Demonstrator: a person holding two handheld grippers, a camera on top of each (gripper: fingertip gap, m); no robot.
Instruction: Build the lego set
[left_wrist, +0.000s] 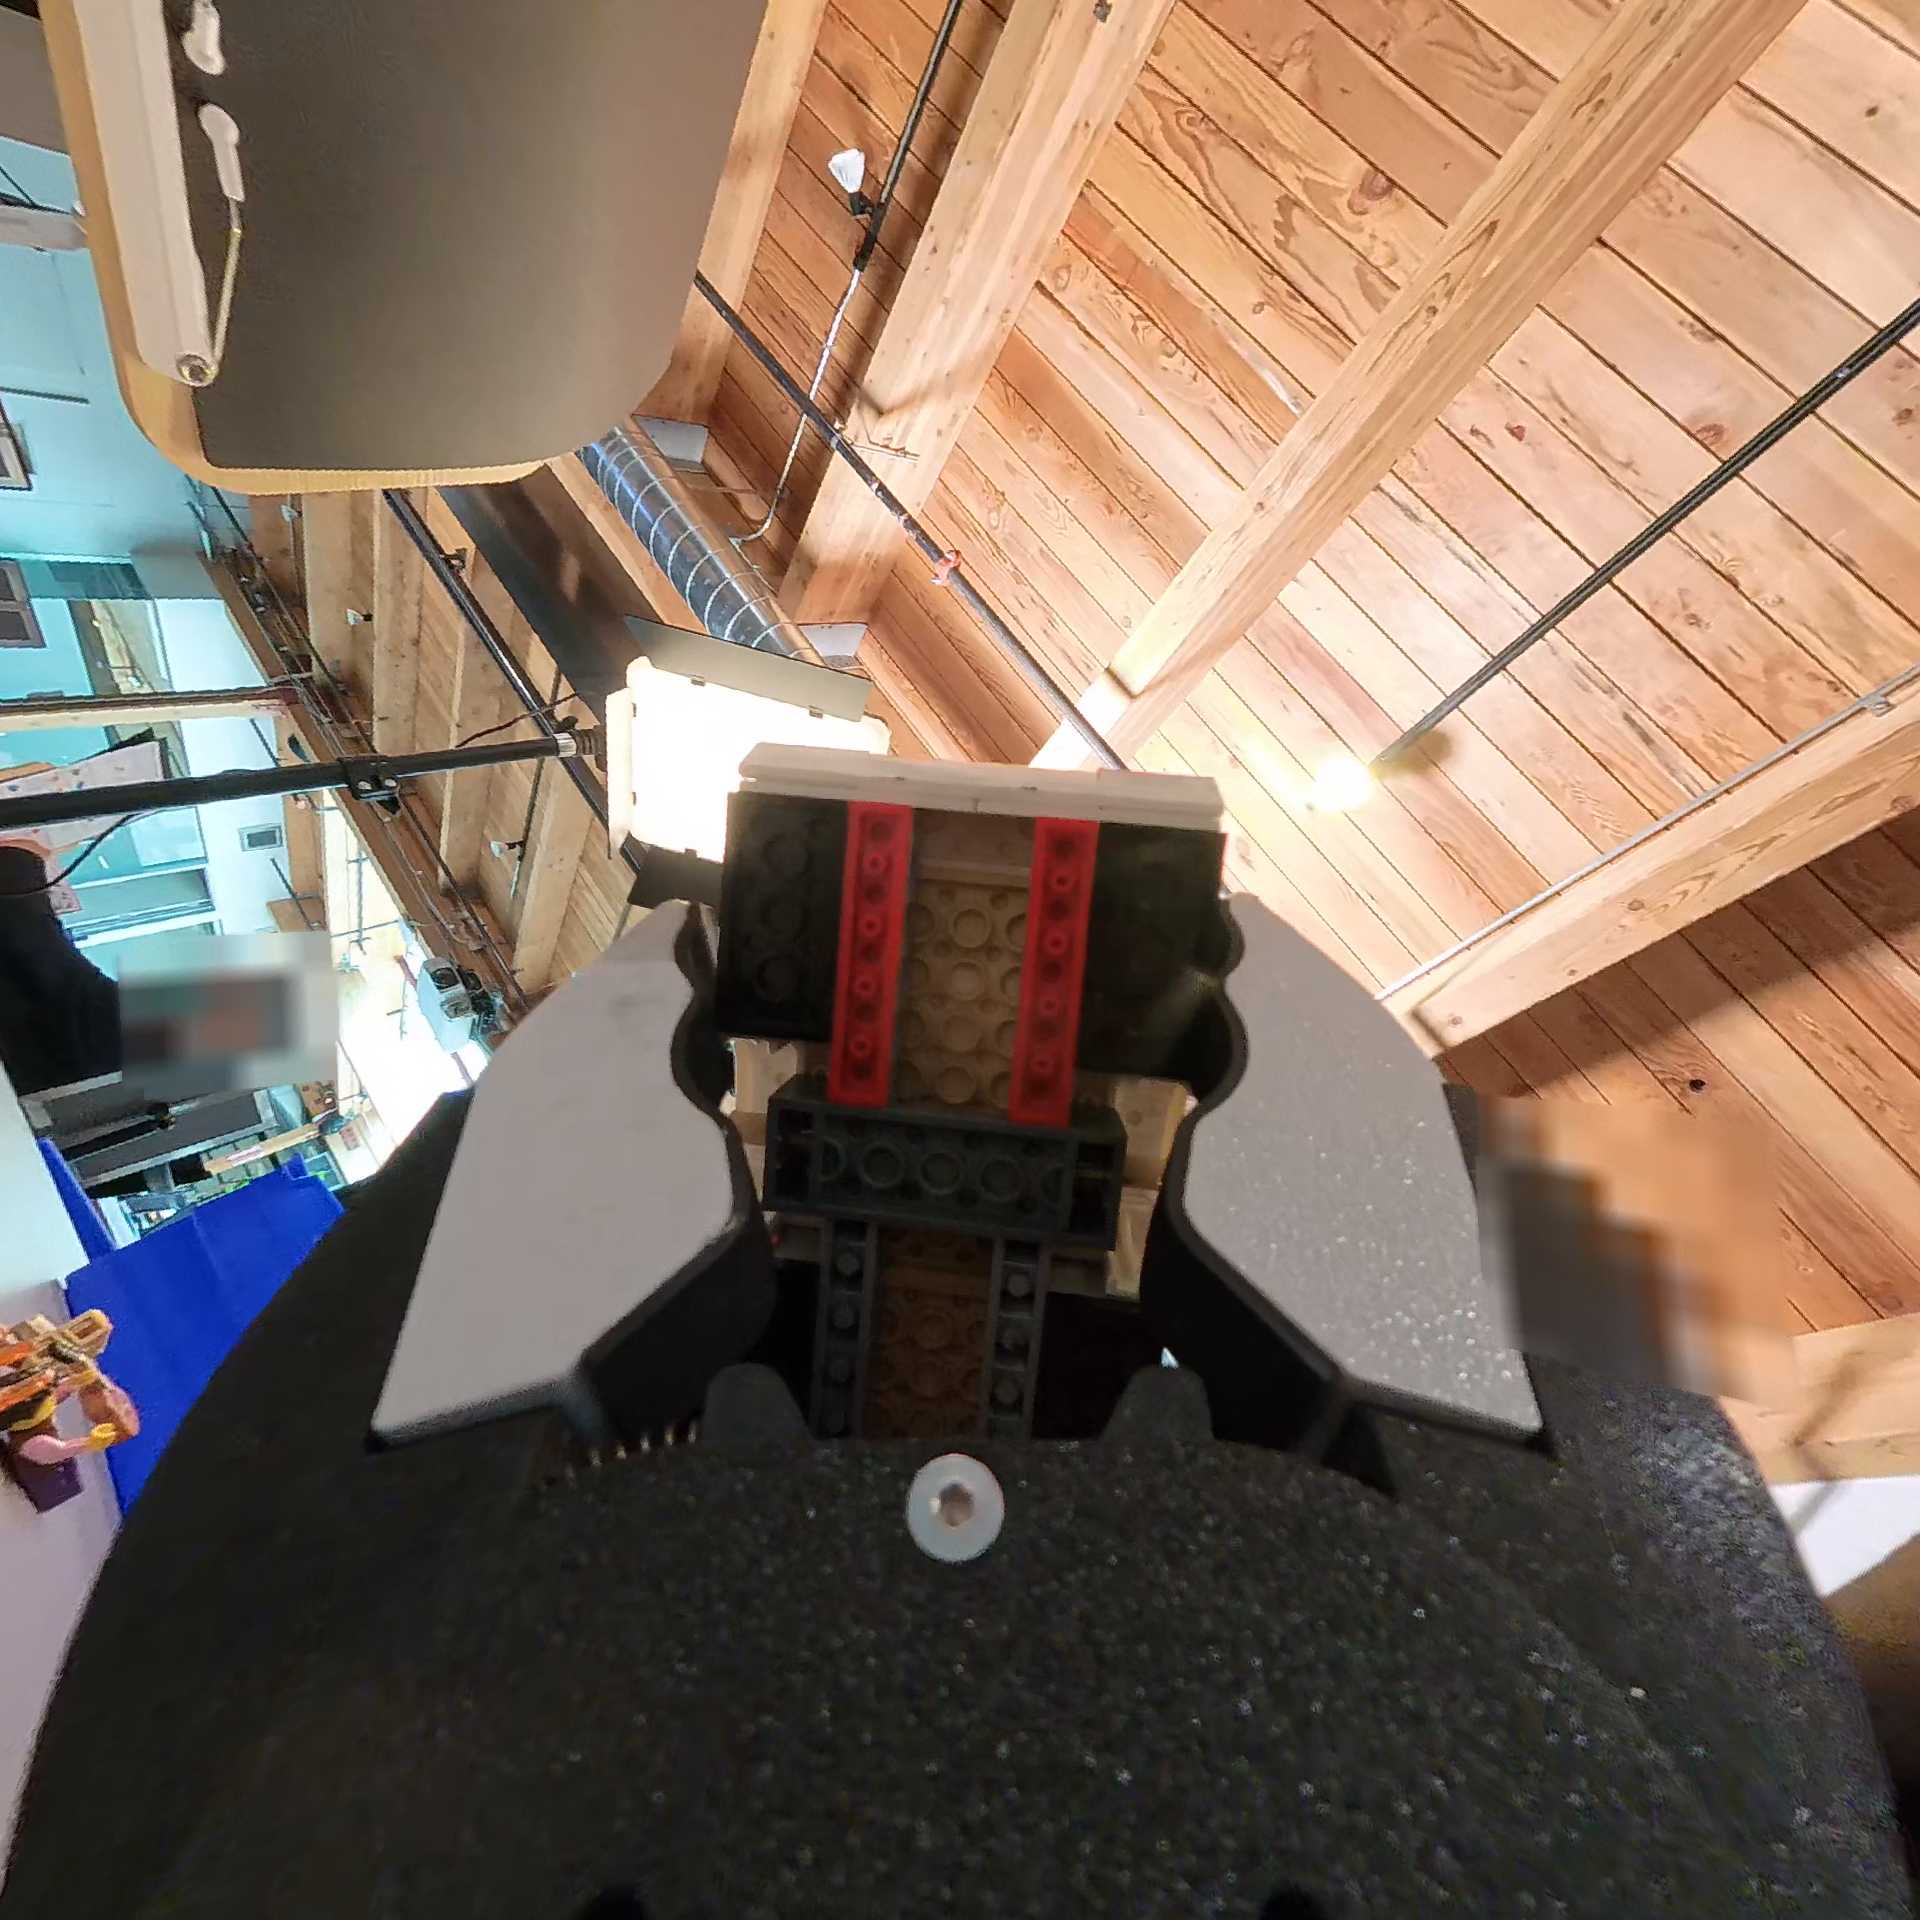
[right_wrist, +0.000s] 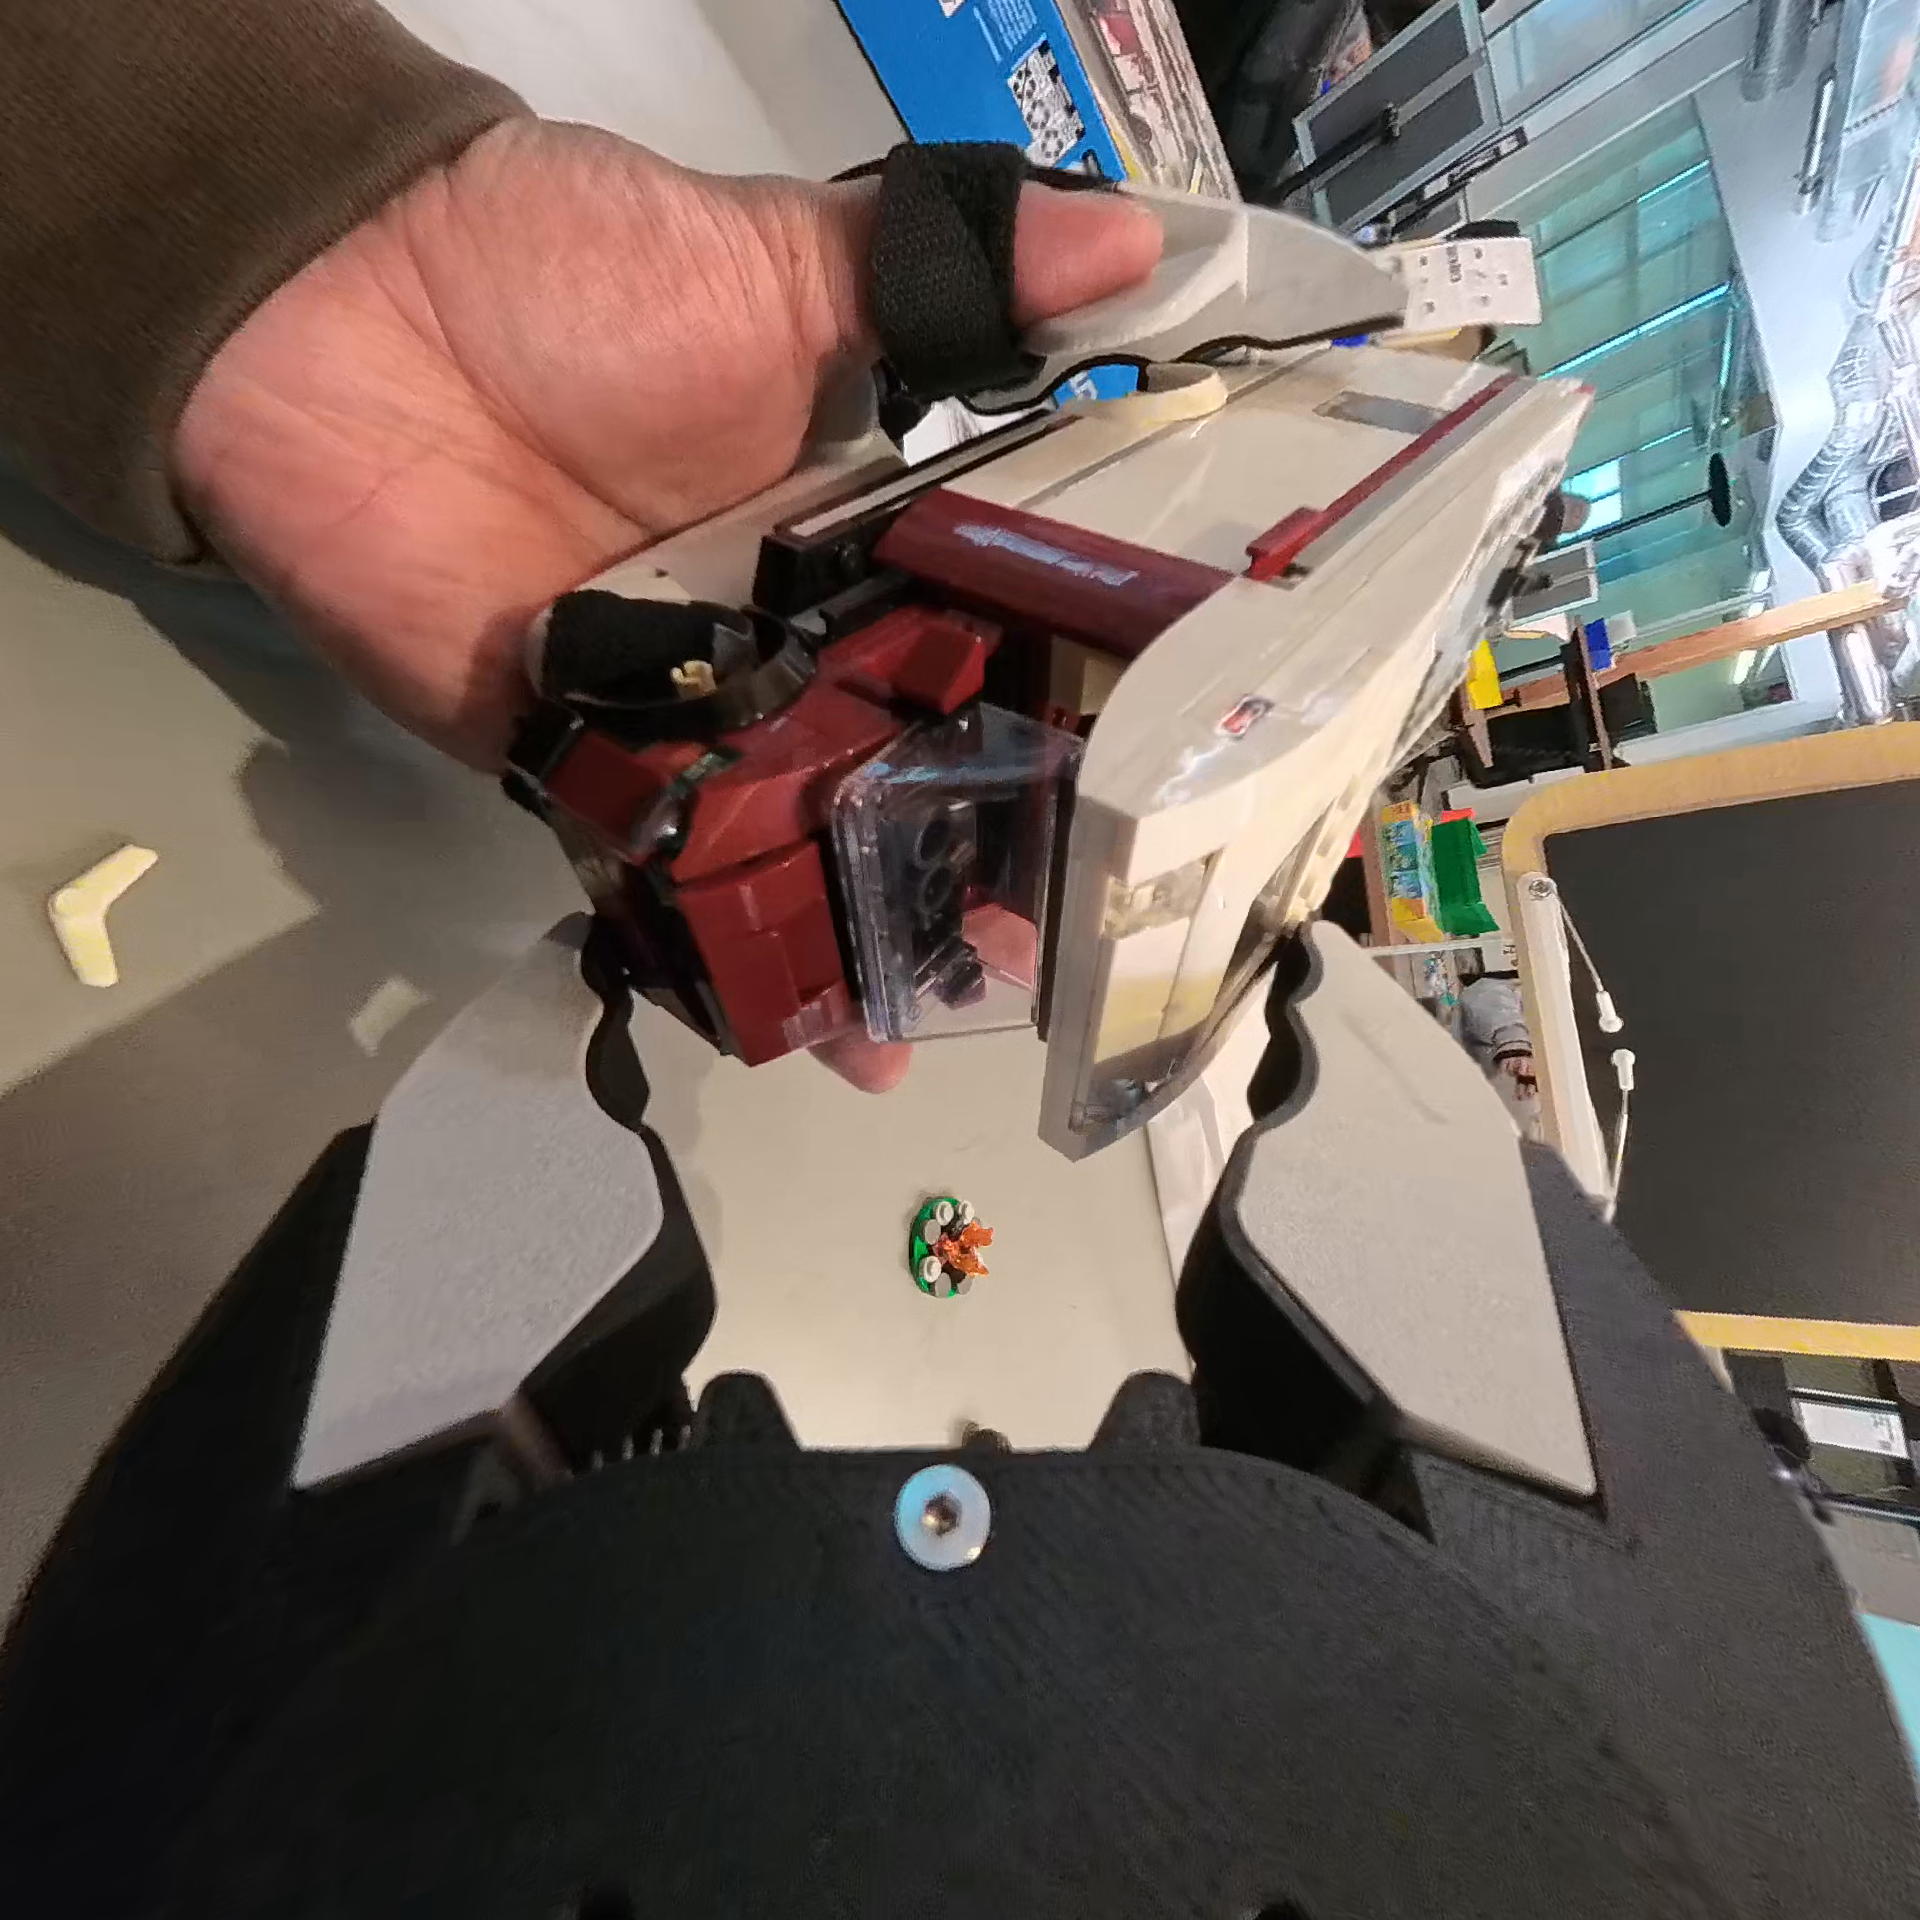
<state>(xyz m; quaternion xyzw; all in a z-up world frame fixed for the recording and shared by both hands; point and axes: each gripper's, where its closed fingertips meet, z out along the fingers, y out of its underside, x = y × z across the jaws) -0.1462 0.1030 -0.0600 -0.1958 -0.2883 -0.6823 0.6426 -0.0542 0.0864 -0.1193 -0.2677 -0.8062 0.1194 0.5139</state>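
One brick-built model (right_wrist: 1143, 665); two red strips (left_wrist: 871, 956) on underside; one small round green piece (right_wrist: 951, 1244); two loose pale bricks (right_wrist: 99, 914).

Lighting, left wrist view: a panel lamp (left_wrist: 727, 769) and a ceiling bulb (left_wrist: 1340, 781) are glaring, overexposing nearby timber. Right wrist view: even daylight is entering from far windows (right_wrist: 1652, 312); soft shadows are falling on the bench (right_wrist: 883, 1340). Wide-angle distortion is bending edges; slight blur throughout.
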